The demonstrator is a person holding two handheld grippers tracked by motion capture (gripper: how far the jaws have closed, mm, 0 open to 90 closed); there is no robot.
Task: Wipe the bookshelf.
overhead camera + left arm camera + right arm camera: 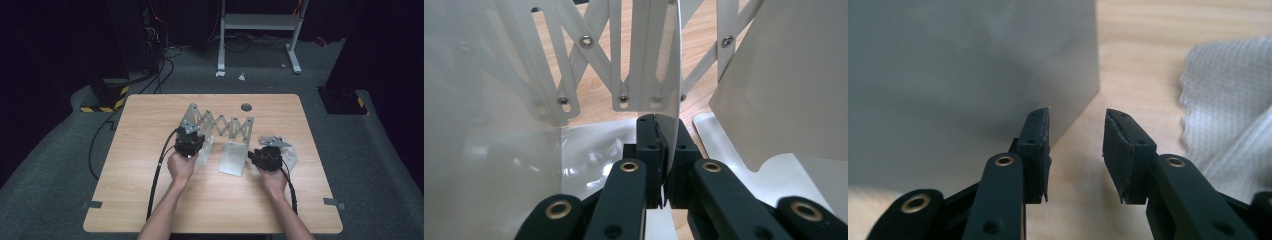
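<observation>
Left gripper [663, 165] is clamping the expandable metal rack's [220, 131] end plate [670, 80]. I'm holding the right gripper [1077, 150] unclenched beside the other plate [973, 80]; that grasp is remaining.

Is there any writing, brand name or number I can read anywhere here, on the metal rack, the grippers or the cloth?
None: the folding metal rack, the white cloth, the left gripper and the right gripper carry no readable text.
The yellow-and-black hazard stripes on the floor are a marking without words.
</observation>
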